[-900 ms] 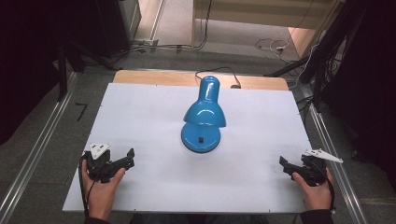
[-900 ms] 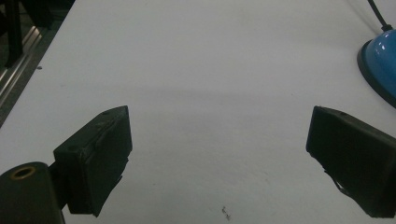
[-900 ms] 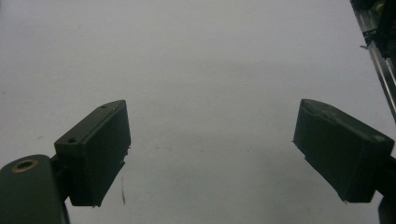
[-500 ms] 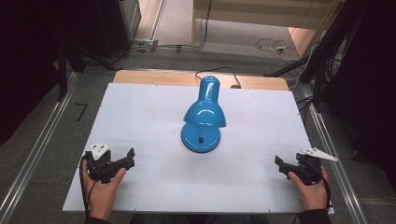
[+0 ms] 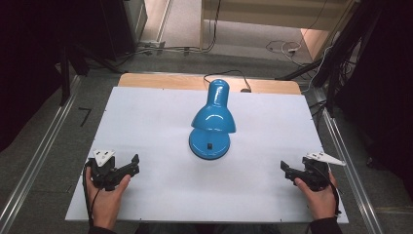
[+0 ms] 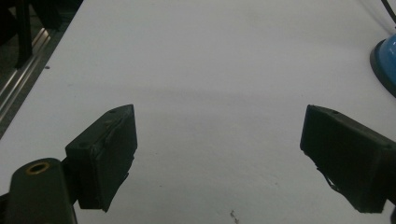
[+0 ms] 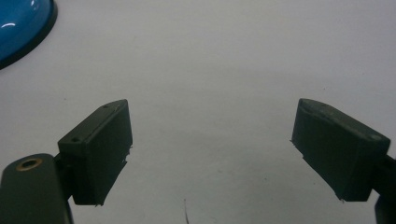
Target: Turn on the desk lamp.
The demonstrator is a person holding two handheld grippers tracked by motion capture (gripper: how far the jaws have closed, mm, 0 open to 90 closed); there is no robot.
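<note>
One glossy blue desk lamp (image 5: 210, 124) with a round base and a bell-shaped shade stands at the middle of the white-topped bench (image 5: 146, 117), its black cord (image 5: 229, 74) trailing off toward twelve o'clock. Nobody has touched it yet, so as I judge it the work is at its very start, with the reach, the grip and whatever follows all left to do. There are two tongs. The left tongs (image 5: 132, 164) sit near the bench's seven o'clock corner, spread wide with nothing between them. The right tongs (image 5: 285, 170) sit near five o'clock, equally spread and empty. Both are well apart from the lamp, each held in one hand.
</note>
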